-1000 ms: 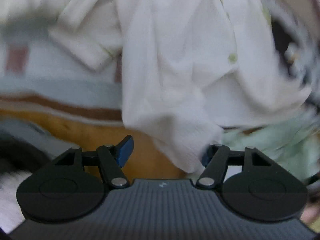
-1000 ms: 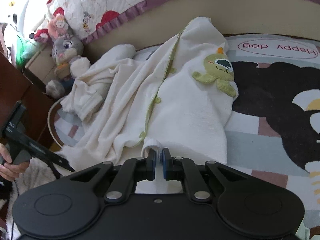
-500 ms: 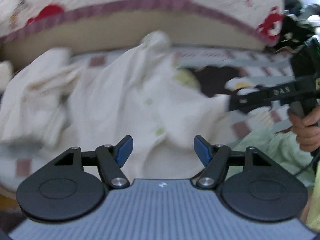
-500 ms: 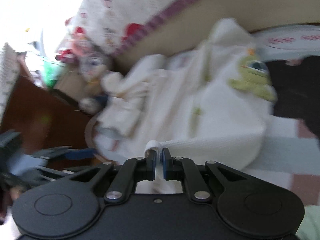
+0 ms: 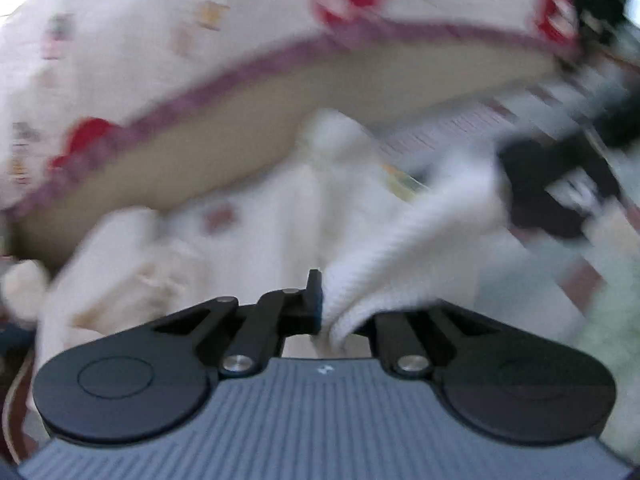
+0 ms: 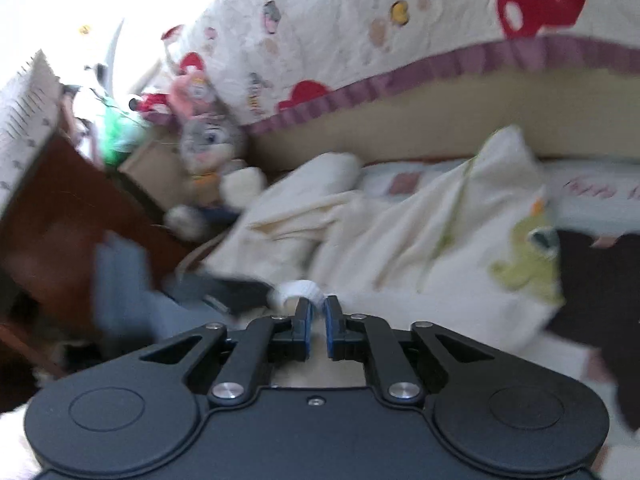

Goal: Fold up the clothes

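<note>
A cream knitted cardigan point(image 6: 420, 248) with green buttons and a green dinosaur patch point(image 6: 524, 256) lies crumpled on a play mat point(image 6: 600, 280). My left gripper point(image 5: 326, 300) is shut on a thick white fold of the cardigan point(image 5: 400, 240); the cloth hides its right finger. My right gripper point(image 6: 318, 312) pinches a small rolled cuff point(image 6: 298, 292) at its tips, and its jaws are opening slightly. The cloth stretches between both grippers. The right gripper shows as a dark blur point(image 5: 560, 184) in the left wrist view. Both views are motion-blurred.
A quilt point(image 6: 360, 40) with red prints and a purple border hangs over a beige edge behind the mat. A grey plush rabbit point(image 6: 208, 148) sits at the back left beside brown wooden furniture point(image 6: 60, 208). Mint-green cloth point(image 5: 612, 320) lies at the right.
My left gripper has closed on the cardigan's fold after standing open, and has risen and turned. My right gripper has lifted with the cuff, pulling the cloth up.
</note>
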A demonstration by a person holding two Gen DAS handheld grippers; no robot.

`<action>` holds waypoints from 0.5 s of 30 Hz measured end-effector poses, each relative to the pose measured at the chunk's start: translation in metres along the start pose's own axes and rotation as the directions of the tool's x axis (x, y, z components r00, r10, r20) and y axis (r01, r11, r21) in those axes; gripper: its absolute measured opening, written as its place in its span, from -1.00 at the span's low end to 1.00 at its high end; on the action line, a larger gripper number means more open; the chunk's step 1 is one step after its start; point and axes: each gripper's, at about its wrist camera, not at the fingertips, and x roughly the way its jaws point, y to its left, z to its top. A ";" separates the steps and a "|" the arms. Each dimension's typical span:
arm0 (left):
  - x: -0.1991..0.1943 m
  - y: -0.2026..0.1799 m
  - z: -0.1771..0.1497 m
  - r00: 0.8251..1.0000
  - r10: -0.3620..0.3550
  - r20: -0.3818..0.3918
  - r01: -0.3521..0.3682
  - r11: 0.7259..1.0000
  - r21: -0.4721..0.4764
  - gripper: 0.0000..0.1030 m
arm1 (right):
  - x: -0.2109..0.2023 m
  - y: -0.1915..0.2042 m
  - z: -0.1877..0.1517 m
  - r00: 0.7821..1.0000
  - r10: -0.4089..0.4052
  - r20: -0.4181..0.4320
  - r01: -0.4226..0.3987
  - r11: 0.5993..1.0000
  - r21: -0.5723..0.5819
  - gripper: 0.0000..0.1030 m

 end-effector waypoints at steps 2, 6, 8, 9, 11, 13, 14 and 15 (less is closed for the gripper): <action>-0.002 0.043 0.008 0.994 0.097 0.048 -0.091 0.988 -0.125 -0.91 | 0.005 -0.010 0.000 0.996 -0.087 0.029 0.087 0.996 -0.008 -0.67; -0.009 0.151 -0.006 0.956 0.284 0.073 -0.206 0.827 -0.522 -0.91 | 0.035 -0.037 -0.005 0.977 -0.206 -0.049 0.208 0.977 0.049 -0.48; -0.012 0.179 -0.027 0.912 0.405 0.068 -0.292 0.755 -0.587 -0.92 | 0.055 -0.046 -0.012 0.979 -0.189 -0.074 0.195 0.977 0.084 -0.49; -0.011 0.185 -0.037 0.893 0.446 0.067 -0.325 0.739 -0.590 -0.93 | 0.067 -0.048 -0.015 0.975 -0.211 -0.075 0.216 0.974 0.069 -0.40; -0.008 0.194 -0.052 0.892 0.449 0.054 -0.327 0.723 -0.609 -0.93 | 0.092 -0.050 -0.021 0.959 -0.277 -0.057 0.278 0.960 0.017 -0.30; -0.007 0.200 -0.063 0.905 0.423 0.043 -0.303 0.714 -0.631 -0.93 | 0.116 -0.053 -0.026 0.945 -0.325 -0.036 0.324 0.946 -0.018 -0.22; -0.009 0.201 -0.064 0.909 0.414 0.047 -0.290 0.711 -0.640 -0.93 | 0.126 -0.056 -0.027 0.946 -0.321 -0.036 0.321 0.947 -0.003 -0.22; -0.010 0.202 -0.065 0.913 0.405 0.051 -0.278 0.708 -0.649 -0.93 | 0.135 -0.059 -0.028 0.949 -0.313 -0.036 0.313 0.950 0.012 -0.22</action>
